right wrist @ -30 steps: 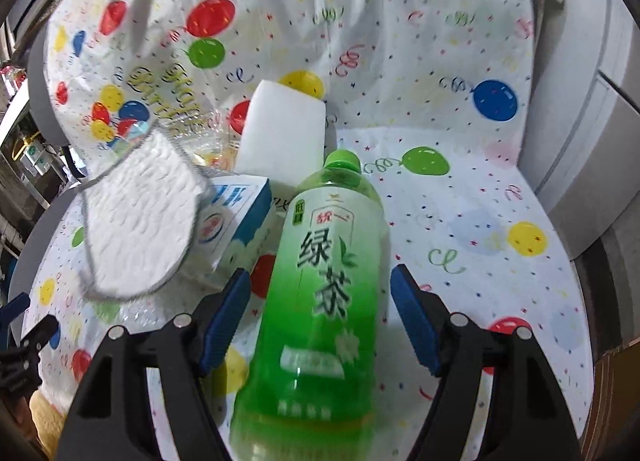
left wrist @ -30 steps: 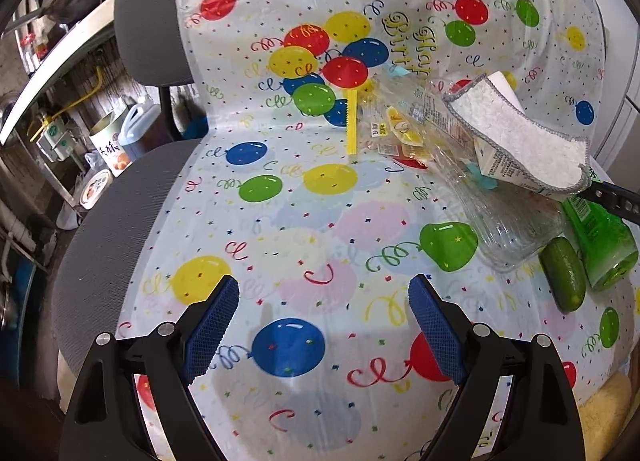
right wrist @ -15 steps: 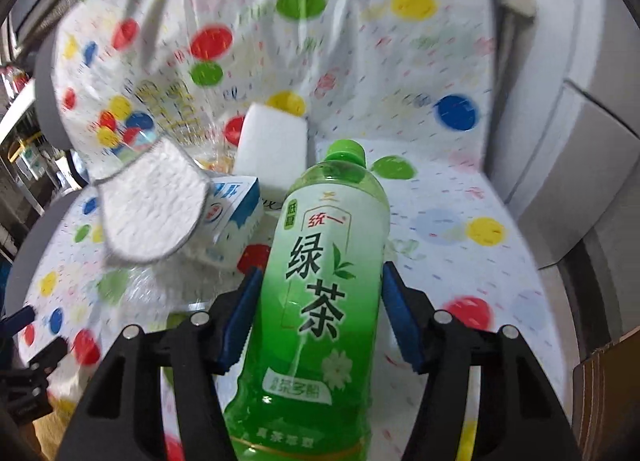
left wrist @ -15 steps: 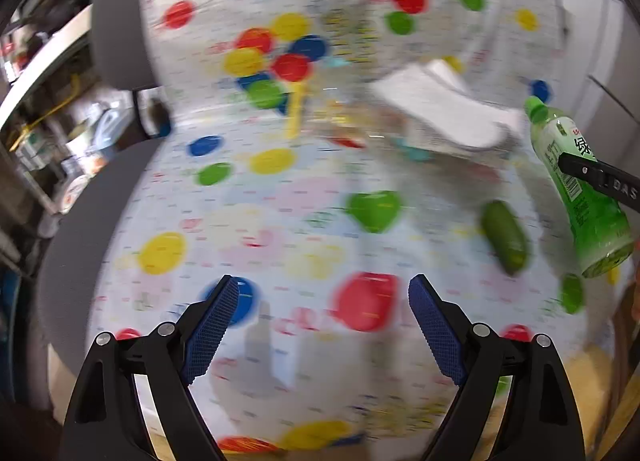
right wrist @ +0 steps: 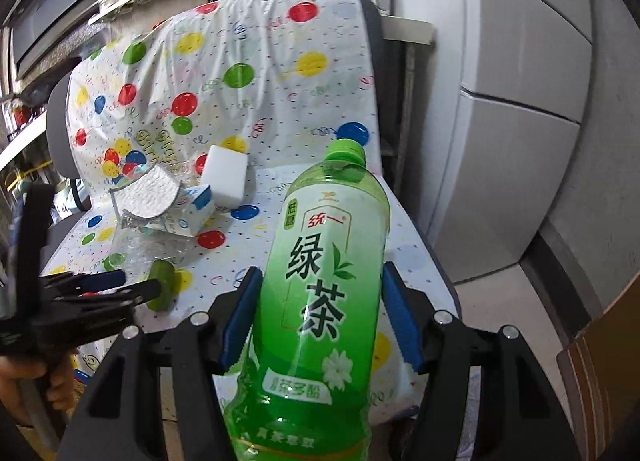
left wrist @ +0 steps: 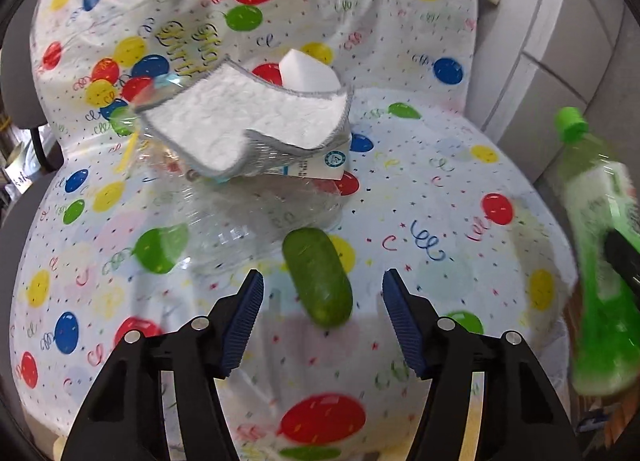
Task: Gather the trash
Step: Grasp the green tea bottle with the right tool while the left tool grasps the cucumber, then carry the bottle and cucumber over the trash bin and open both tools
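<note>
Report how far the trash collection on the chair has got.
Done: nothing visibly binned yet. In hand: the right gripper is shut on the green tea bottle, lifted off the chair. Left: the open left gripper hovers over the green pod; carton, cloth and clear plastic bottle remain.

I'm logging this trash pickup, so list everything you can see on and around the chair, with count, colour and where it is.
green tea bottle: one, green with a green cap, held off the chair between the right gripper's pads
cucumber-like thing: one, dark green, on the seat just ahead of the left gripper
clear plastic container: one, transparent, crumpled, on the seat under the cloth
cloth: one, white with grey edging, draped over the carton
carton: one, white and blue, mid seat
white block: one, against the backrest
balloon cover: one, white with coloured balloons, over the chair
chair: one, grey
left gripper: black, blue pads, open
right gripper: black, blue pads, shut on the bottle
</note>
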A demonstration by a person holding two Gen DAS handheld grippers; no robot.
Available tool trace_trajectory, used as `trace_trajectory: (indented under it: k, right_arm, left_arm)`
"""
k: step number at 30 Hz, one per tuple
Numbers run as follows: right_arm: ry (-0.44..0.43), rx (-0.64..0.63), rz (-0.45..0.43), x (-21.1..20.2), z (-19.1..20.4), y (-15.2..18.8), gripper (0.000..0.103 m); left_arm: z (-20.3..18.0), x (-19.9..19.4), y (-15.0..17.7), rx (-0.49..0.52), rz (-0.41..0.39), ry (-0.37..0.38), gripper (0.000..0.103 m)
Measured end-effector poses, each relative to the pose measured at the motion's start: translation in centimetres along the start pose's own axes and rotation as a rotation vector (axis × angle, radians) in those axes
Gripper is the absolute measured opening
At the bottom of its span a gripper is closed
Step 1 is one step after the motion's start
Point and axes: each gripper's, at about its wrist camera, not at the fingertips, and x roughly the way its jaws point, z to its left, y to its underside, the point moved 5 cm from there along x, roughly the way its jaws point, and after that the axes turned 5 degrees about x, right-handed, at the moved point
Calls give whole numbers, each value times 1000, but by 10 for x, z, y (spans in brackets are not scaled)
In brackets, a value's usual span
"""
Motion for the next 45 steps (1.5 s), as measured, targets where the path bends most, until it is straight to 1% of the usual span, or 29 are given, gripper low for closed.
trace_trajectory:
  k: [2,3,5,6,7,8,11,13,17,22,25,30,37,41,45]
  right_arm:
    - [-2,17,0,0,-7,1,60]
    - [-4,28,1,0,-11,2,60]
    - [-4,36,3,1,-14,4,60]
    - [-2,39,5,1,-16,5,60]
    - [0,43,6,1,-17,6,60]
    - [0,45,6,1,-18,7,60]
    - [-4,54,3,-2,-19,9,60]
    - [-6,53,-6,-7,-18,11,60]
    - [-8,49,-15,-16,-16,16,60]
    - [5,66,-6,-30,-21,26,60]
    - [33,67,-5,-43,-27,37,60]
    - [112,72,-11,-69,-42,58,60]
    - [204,151,-21,-99,-89,78,60]
    - [244,198,-29,-111,-121,87,60]
    - [296,255,-26,-124,-162,104,60]
  left_arm:
    - [-4,10,-4,8,14,-28,56]
    - [-5,17,-5,13,32,-54,55]
    - [-4,27,-4,13,57,-72,49]
    - [-1,28,-1,12,65,-78,47]
    - [1,29,1,9,71,-77,43]
    - [2,29,1,4,71,-59,39]
    - [3,17,5,6,29,-12,35]
    - [2,3,12,14,-7,36,34]
    - [0,-24,32,24,-52,122,33]
    - [-2,-55,46,36,-119,159,33]
    - [-10,-70,52,49,-160,201,33]
    - [-41,-80,62,110,-189,299,33]
    - [-106,-79,64,217,-192,431,33]
    - [-150,-74,65,288,-179,471,32]
    - [-197,-67,69,354,-159,508,32]
